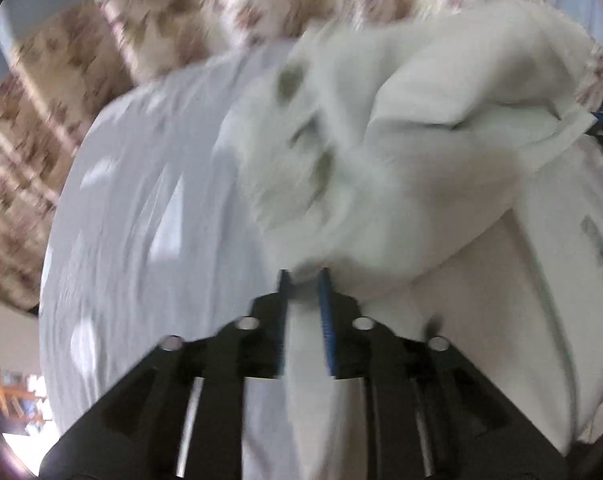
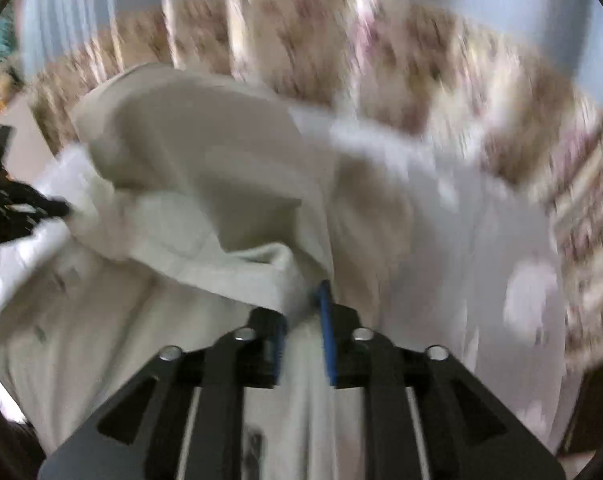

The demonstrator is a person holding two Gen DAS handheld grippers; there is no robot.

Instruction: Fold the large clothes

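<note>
Fingers (image 1: 324,300) of left gripper (image 1: 304,276) & right gripper (image 2: 303,300) are both clamping the white garment (image 1: 401,152), bunching above a white sheet (image 1: 141,208); pics blurry.

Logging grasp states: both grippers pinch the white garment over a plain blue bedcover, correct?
Not plain blue: the bedcover is beige with a floral print, per the left wrist view. The left gripper and right gripper do both pinch the white garment.

garment (image 1: 401,152) off-white | sheet (image 1: 141,208) white | curtain (image 2: 421,60) beige floral
</note>
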